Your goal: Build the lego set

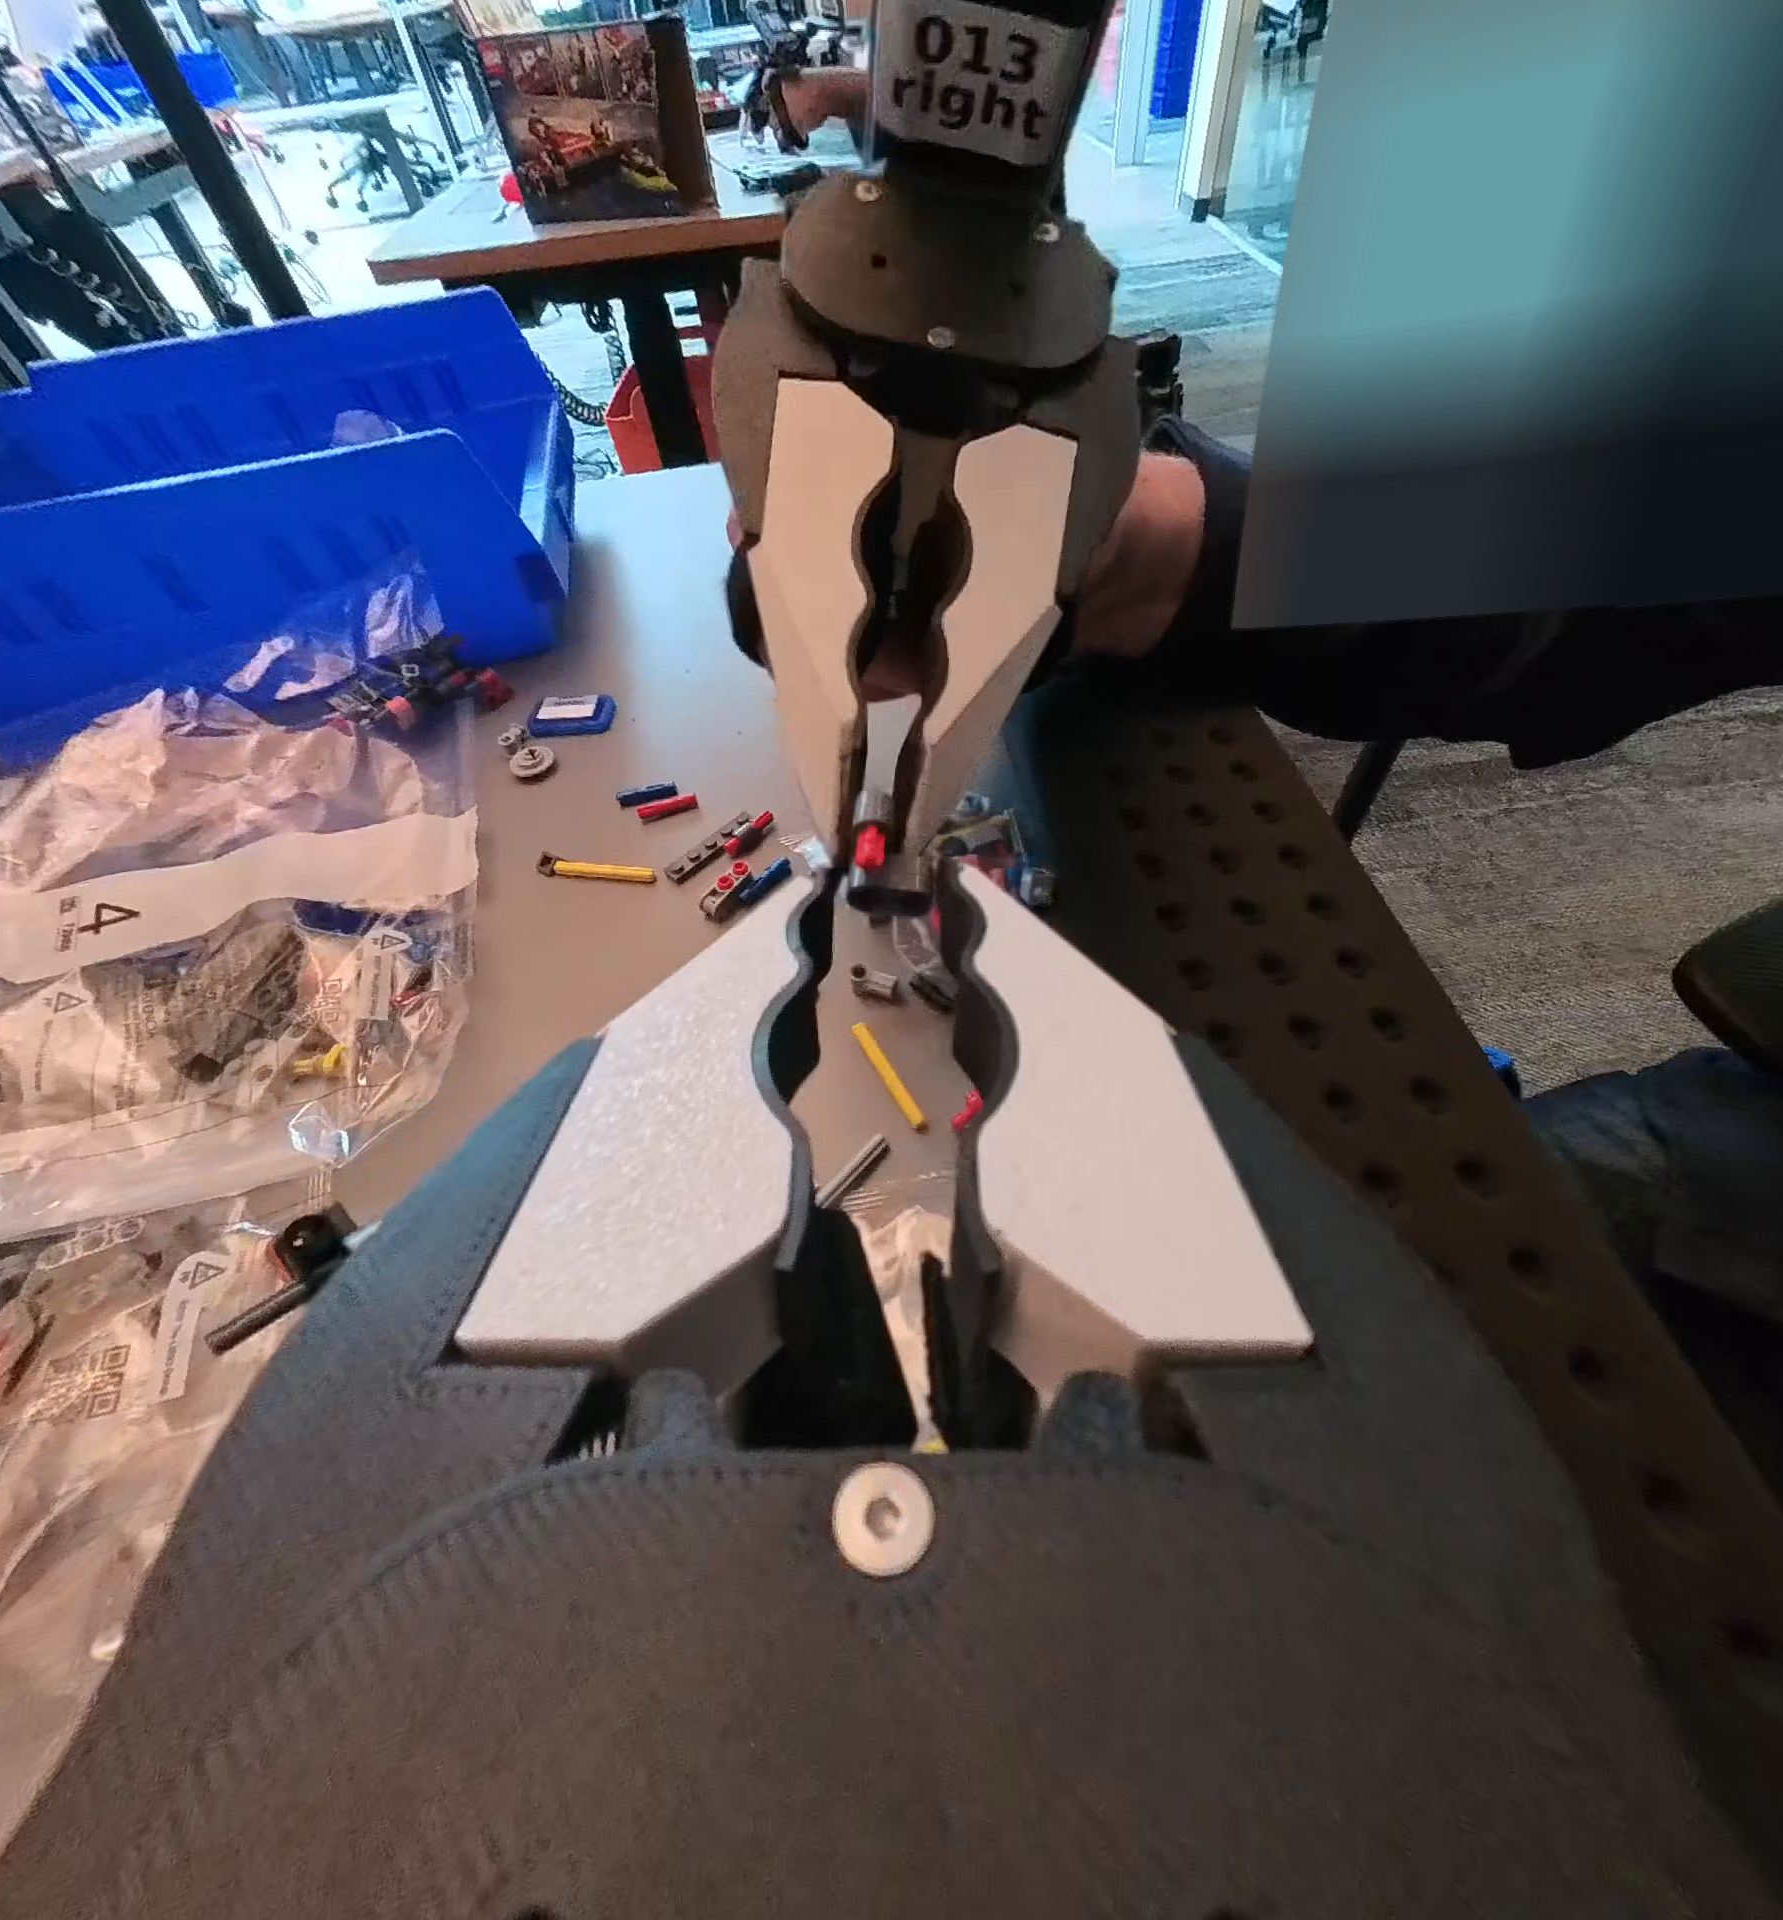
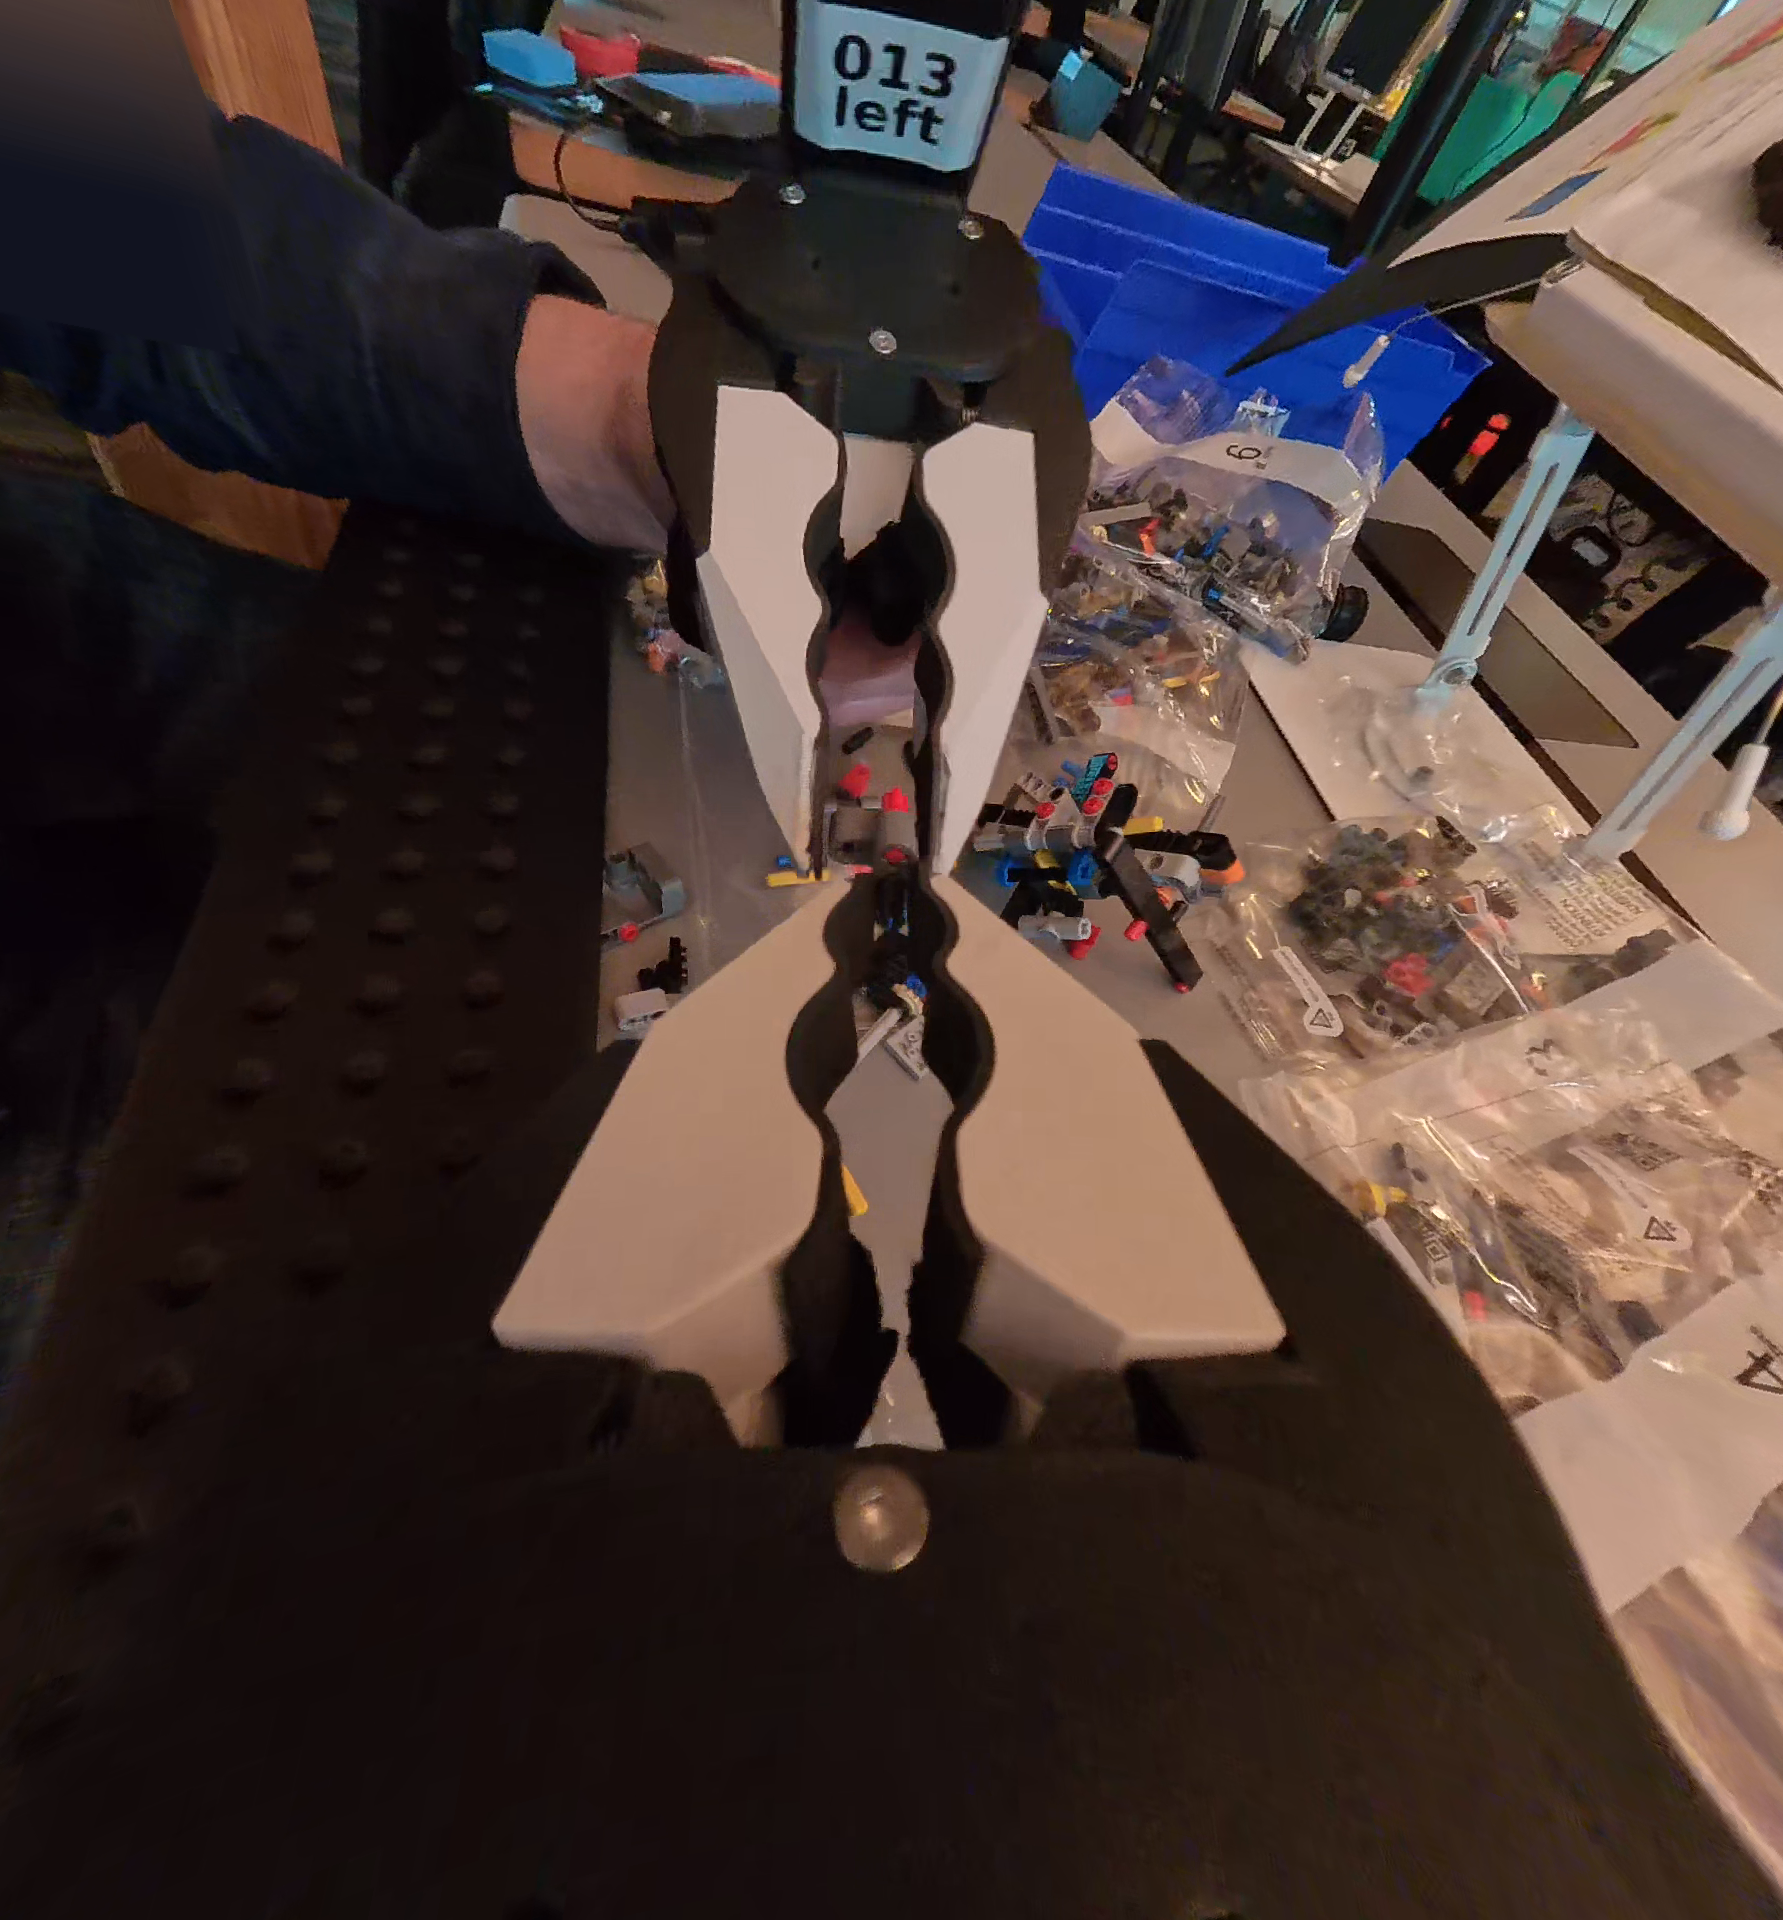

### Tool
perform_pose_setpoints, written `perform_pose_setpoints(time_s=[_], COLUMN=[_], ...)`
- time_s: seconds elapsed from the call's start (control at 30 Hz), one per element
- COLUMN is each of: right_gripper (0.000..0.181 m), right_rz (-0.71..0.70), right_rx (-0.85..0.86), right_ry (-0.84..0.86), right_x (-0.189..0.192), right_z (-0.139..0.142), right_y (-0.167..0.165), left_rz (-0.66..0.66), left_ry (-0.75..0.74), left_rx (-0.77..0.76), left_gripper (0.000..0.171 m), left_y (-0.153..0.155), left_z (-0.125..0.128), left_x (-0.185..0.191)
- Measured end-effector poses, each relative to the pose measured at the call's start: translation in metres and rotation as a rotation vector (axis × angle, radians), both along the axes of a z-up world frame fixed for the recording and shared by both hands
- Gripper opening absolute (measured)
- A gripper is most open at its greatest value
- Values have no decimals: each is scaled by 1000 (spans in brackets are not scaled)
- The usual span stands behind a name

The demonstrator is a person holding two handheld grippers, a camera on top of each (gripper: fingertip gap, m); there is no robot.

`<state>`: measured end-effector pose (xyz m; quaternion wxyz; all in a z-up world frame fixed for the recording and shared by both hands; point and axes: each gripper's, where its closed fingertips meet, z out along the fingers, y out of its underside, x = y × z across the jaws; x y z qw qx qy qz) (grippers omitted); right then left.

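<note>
Right tongs (image 1: 871,831) on upright grey connector (image 1: 874,808)

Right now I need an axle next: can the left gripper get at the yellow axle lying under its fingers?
Probably not yet: the yellow axle lies uncovered on the table, but the left gripper seems busy holding a dark piece at its tips.

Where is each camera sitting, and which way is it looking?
Left wrist view: on the left gripper, looking along its fingers at the right gripper, with the blue bin behind.
Right wrist view: on the right gripper, facing the left gripper and a sleeved hand.
Shared: both grippers tip to tip over the small grey-and-red lego piece.
</note>
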<state>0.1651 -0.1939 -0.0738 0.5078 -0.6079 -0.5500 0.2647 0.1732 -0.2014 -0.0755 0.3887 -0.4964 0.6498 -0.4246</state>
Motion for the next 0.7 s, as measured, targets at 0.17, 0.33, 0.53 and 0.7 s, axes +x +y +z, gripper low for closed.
perform_pose_setpoints(time_s=[0.17,0.33,0.53,0.7], right_gripper=[3,3,2,1], right_rz=[-6,1,44,70], right_rx=[22,6,-15,-26], right_ry=[-11,0,52,59], right_x=[-1,-1,1,0], right_z=[1,3,11,11], right_y=[0,-3,-11,-15], left_rz=[5,7,-8,-13], left_ry=[3,-10,-55,-56], left_rx=[61,94,82,101], left_gripper=[15,15,14,14], left_y=[0,-3,-10,-12], left_z=[0,4,15,17], left_x=[0,-1,-2,-4])
